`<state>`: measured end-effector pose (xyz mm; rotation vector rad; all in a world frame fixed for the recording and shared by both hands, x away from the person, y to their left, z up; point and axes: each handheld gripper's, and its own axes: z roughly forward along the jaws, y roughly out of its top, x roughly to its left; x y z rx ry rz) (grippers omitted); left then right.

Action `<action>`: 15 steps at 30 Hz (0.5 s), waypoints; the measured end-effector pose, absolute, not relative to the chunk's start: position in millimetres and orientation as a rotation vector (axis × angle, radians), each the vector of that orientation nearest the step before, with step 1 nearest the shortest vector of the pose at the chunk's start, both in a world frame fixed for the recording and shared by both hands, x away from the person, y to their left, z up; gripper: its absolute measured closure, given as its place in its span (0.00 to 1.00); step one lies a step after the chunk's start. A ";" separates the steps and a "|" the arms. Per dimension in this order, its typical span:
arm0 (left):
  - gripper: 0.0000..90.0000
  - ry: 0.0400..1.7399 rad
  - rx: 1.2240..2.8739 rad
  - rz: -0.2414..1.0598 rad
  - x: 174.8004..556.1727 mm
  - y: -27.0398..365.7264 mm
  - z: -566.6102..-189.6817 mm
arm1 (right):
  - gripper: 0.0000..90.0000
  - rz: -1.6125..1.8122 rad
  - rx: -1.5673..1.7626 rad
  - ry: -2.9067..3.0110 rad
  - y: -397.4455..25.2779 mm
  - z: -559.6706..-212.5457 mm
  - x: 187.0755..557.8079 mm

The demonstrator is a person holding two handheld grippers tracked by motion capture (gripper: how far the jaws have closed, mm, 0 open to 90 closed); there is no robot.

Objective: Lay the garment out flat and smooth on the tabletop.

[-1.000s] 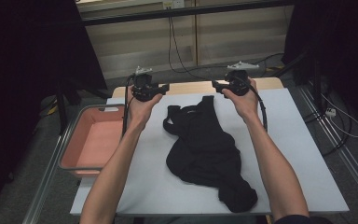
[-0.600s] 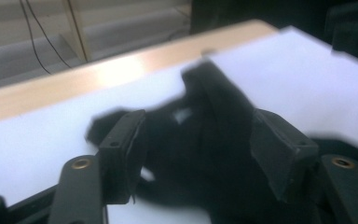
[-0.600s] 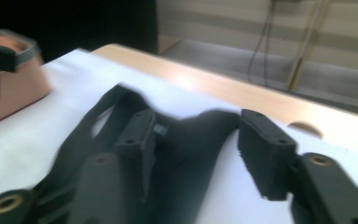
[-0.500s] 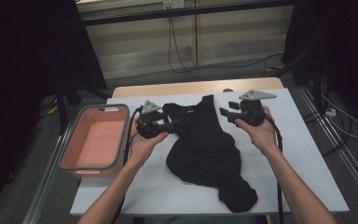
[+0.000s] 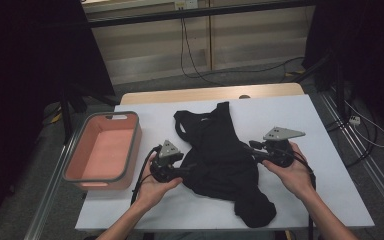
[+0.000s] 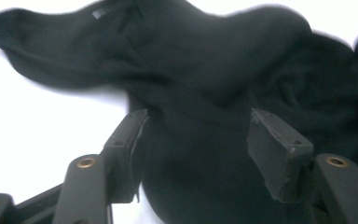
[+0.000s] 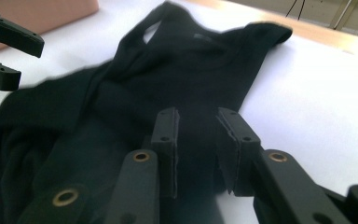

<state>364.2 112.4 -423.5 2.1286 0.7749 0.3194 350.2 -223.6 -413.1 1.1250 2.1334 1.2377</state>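
Black tank top [image 5: 220, 155] lies crumpled mid-table, straps toward the far edge. Both grippers, left [image 5: 187, 170] and right [image 5: 247, 150], reach its side edges with fingers spread, gripping nothing; each should pinch one layer cleanly. Pink bin [image 5: 82, 167] at the left edge holds nothing.

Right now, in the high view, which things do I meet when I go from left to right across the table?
Pink basket → left gripper → black garment → right gripper.
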 end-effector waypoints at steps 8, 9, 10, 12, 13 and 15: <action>0.59 0.696 2.181 0.314 348.3 100.8 -436.1 | 0.83 1.154 1.168 2.178 -233.3 -444.3 344.1; 0.59 0.690 2.188 0.321 347.7 99.8 -437.8 | 0.84 1.129 1.157 2.189 -233.5 -447.7 342.3; 0.59 0.688 2.193 0.330 347.5 99.0 -439.4 | 0.84 1.110 1.158 2.201 -233.8 -450.0 341.3; 0.55 0.677 2.220 0.323 348.3 95.8 -443.8 | 0.84 1.080 1.170 2.186 -235.7 -452.4 342.2; 0.53 0.669 2.224 0.327 348.7 94.6 -445.2 | 0.84 1.070 1.185 2.174 -237.5 -453.1 344.3; 0.51 0.656 2.229 0.349 349.5 90.5 -448.5 | 0.85 1.053 1.220 2.145 -242.0 -454.2 349.9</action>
